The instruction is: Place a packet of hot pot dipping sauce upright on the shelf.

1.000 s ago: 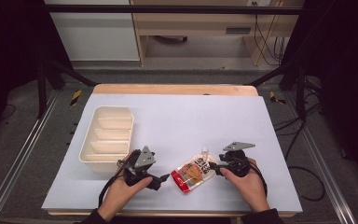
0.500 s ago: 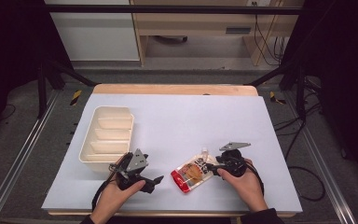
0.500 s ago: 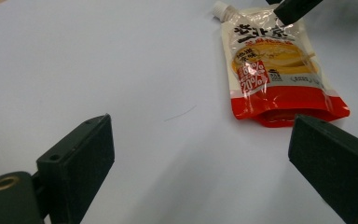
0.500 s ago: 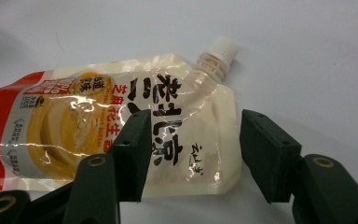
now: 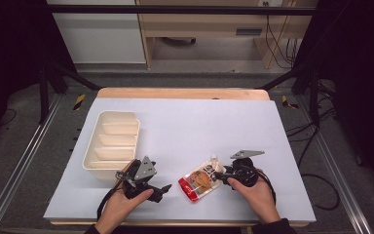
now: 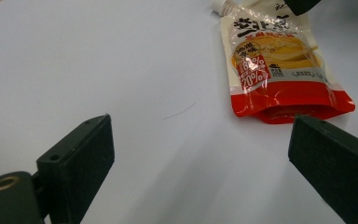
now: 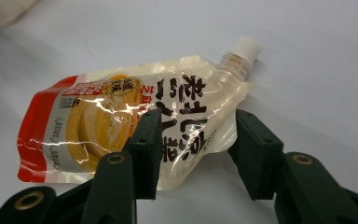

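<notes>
Two grippers sit low over the table (image 5: 185, 122), one in each hand. Right gripper (image 5: 222, 174) has its jaws astride the upper, spout-end part of the sauce pouch (image 5: 199, 179); in the right gripper view the pouch (image 7: 135, 126) lies flat between the two pads, which have just been closing in and stand at a middling gap, the right pad still clear of the pouch edge, so no firm pinch is seen. White cap (image 7: 245, 49) points away, ahead and right of the jaws. Left gripper (image 5: 161, 191) stands wide, nothing between its jaws; pouch lies ahead and to its right, red bottom edge nearest. Cream divided tray (image 5: 111, 142) sits beyond the left gripper, apart from it
</notes>
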Demonstrator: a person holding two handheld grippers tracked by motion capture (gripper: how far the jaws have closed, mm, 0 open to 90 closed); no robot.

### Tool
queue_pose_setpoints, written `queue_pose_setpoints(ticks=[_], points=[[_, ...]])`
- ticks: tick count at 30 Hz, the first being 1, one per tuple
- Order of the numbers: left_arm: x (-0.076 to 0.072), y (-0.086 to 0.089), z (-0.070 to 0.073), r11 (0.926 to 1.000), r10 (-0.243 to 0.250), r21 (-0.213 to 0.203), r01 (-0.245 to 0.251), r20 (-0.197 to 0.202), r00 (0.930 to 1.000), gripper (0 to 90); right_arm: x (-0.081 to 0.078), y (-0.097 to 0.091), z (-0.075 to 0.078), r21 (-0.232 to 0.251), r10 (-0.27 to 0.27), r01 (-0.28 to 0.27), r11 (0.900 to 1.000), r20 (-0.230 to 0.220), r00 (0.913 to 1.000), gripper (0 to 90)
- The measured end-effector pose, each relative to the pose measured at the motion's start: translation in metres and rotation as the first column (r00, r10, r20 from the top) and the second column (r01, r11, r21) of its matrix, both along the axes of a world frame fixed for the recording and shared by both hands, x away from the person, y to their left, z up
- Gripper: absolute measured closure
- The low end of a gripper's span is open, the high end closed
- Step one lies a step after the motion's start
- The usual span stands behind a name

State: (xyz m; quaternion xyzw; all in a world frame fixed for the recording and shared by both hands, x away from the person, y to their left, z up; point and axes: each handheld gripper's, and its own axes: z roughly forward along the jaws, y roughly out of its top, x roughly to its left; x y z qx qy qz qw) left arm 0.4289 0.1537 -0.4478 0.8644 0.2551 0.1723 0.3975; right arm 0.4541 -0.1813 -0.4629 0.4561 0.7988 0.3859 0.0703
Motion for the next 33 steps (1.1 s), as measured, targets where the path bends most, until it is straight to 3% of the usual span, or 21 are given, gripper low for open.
queue_pose_setpoints(ticks=[3,8,14,23,24,26,33], points=[[0.0,-0.001,0.0,1.0,0.002,0.005,-0.002,0.003,1.0,6.7,0.001,0.002,-0.001,-0.012,0.002,-0.002,0.9999,-0.004,1.0,59.1],[0.002,-0.001,-0.001,1.0,0.005,0.007,-0.005,0.0,1.0,6.7,0.004,0.01,-0.005,-0.101,-0.001,0.002,0.9949,0.008,1.0,72.3],[0.001,-0.002,-0.001,0.9999,0.0,0.016,0.0,0.003,1.0,6.8,0.004,0.011,-0.001,-0.088,-0.024,0.026,0.9958,0.016,0.9996,88.1],[0.001,-0.004,-0.002,0.9998,-0.002,0.02,0.002,0.001,1.0,6.7,0.002,0.014,0.01,-0.074,-0.016,0.022,0.997,0.089,0.9959,90.0],[0.0,-0.003,-0.002,0.9998,0.001,0.021,-0.001,0.002,1.0,6.7,0.002,0.017,0.014,-0.079,-0.004,0.013,0.9968,0.121,0.9927,90.0],[0.001,-0.003,-0.002,0.9998,0.002,0.02,-0.002,0.002,1.0,6.7,0.002,0.021,0.02,-0.086,0.006,0.006,0.9963,0.143,0.9897,90.0],[0.0,-0.002,-0.002,0.9998,0.006,0.018,-0.006,-0.001,1.0,6.7,0.006,0.026,0.038,-0.074,0.04,-0.027,0.9969,0.18,0.9829,90.0]])
